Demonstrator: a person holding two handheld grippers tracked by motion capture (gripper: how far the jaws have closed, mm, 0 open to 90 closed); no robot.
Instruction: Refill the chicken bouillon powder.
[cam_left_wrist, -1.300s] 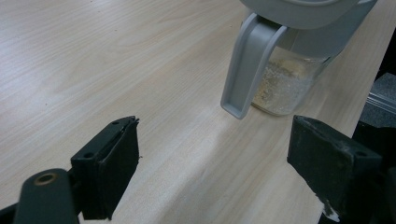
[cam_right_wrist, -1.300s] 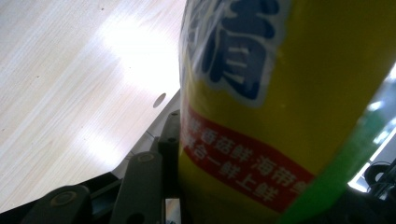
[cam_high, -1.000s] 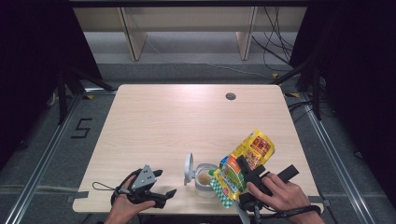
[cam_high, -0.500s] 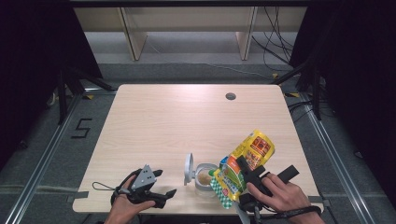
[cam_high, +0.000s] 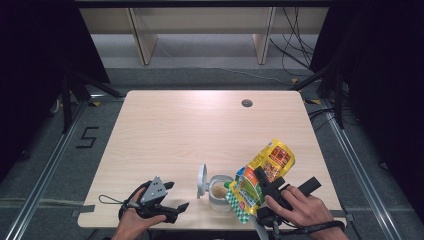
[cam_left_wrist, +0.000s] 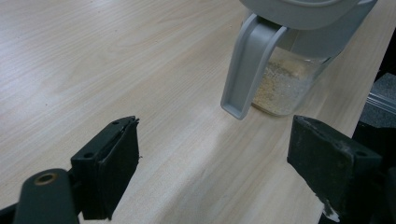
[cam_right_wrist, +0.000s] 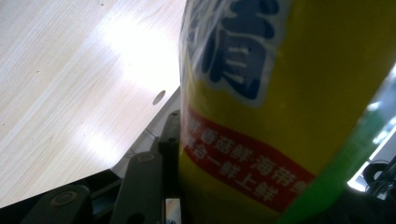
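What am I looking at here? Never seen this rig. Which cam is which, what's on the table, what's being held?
There is no robot arm. A person holds a hand-held two-jaw tool in each hand.

The wide picture is a fixed camera above the person, looking forward and down on the wooden table. The left tool is at lower left, the right tool at lower right. The other two pictures come from a camera riding on each tool, looking along its black jaws.

On the table stands a clear jar with a grey flip lid open and some pale grainy powder at the bottom. It shows close up in the left gripper view.

The left tool's jaws are open with nothing between them. The right tool is shut on a yellow and green pouch, tilted over the jar, apparently pouring. That pouch looms in the right gripper view.
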